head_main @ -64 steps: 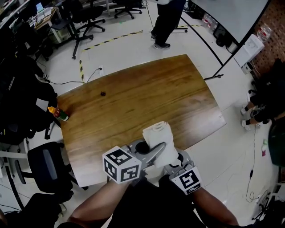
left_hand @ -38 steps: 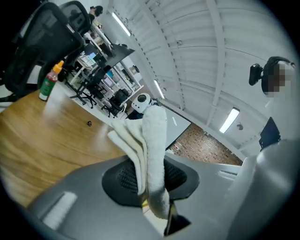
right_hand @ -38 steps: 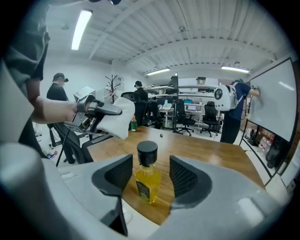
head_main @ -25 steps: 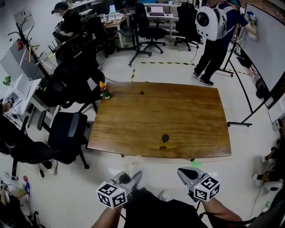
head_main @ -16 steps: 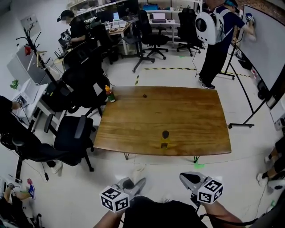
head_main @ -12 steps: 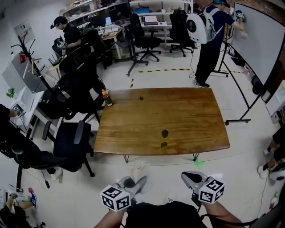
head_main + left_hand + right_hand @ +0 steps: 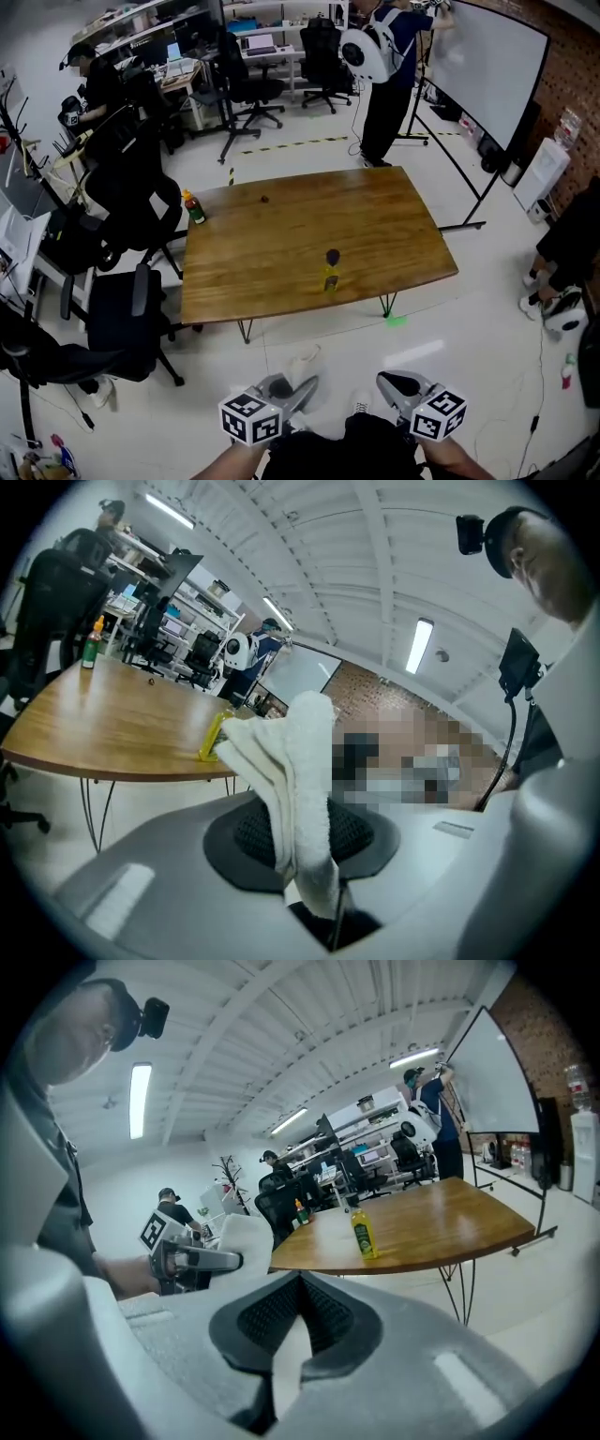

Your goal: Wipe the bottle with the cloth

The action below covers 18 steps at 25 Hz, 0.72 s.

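The yellow bottle (image 7: pixel 330 273) with a black cap stands upright near the front edge of the wooden table (image 7: pixel 375 234). Both grippers hang over the floor, well short of the table. My left gripper (image 7: pixel 292 394) is shut on a folded white cloth (image 7: pixel 303 362). In the left gripper view the cloth (image 7: pixel 298 771) rises from between the jaws and hides part of the bottle (image 7: pixel 212 739). My right gripper (image 7: pixel 396 384) is shut with nothing in it. Its own view shows the bottle (image 7: pixel 363 1234) ahead on the table (image 7: pixel 441 1218) and the cloth (image 7: pixel 246 1237) at the left.
An orange-capped green bottle (image 7: pixel 194 208) stands at the table's far left corner, with a small dark object (image 7: pixel 264 199) on the wood beyond. Office chairs (image 7: pixel 122 314) crowd the left. A person with a white backpack (image 7: pixel 375 56) stands by a whiteboard (image 7: pixel 487 66).
Both grippers have drawn back from over the table's front edge to over the floor. The cloth stays in the left gripper. The bottle now stands alone on the table.
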Each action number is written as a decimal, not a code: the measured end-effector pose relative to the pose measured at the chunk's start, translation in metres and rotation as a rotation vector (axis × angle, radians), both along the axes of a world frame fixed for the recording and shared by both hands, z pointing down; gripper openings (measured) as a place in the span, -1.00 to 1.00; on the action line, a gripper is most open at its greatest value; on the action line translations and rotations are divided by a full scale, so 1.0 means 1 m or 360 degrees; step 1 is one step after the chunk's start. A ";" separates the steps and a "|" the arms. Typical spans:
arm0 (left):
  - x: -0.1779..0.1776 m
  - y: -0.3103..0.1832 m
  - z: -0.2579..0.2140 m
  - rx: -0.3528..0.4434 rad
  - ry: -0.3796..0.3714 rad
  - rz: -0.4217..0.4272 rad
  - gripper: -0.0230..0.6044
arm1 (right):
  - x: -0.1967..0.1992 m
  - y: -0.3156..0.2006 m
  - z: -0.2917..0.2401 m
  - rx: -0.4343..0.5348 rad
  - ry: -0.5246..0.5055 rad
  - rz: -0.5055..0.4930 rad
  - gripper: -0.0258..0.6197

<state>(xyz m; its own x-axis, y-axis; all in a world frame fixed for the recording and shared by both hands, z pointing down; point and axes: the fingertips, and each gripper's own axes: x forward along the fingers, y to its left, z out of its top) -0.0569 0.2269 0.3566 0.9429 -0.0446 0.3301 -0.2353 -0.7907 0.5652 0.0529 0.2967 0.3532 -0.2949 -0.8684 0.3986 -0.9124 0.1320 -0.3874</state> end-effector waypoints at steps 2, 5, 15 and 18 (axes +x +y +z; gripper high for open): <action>-0.007 0.008 0.000 -0.0015 -0.0006 0.0019 -0.59 | -0.006 0.010 0.001 -0.0027 0.0023 0.0011 -0.91; -0.017 0.018 -0.005 0.0002 0.0005 0.0033 -0.59 | -0.005 0.016 0.000 -0.0050 0.0051 0.0010 -0.91; -0.013 0.013 -0.014 0.0032 0.0067 -0.0224 -0.59 | 0.015 0.008 -0.014 0.0006 0.0135 -0.0159 -0.91; 0.000 0.021 -0.020 0.0035 0.0088 -0.0245 -0.59 | 0.021 0.009 -0.011 0.0010 0.0129 -0.0212 -0.91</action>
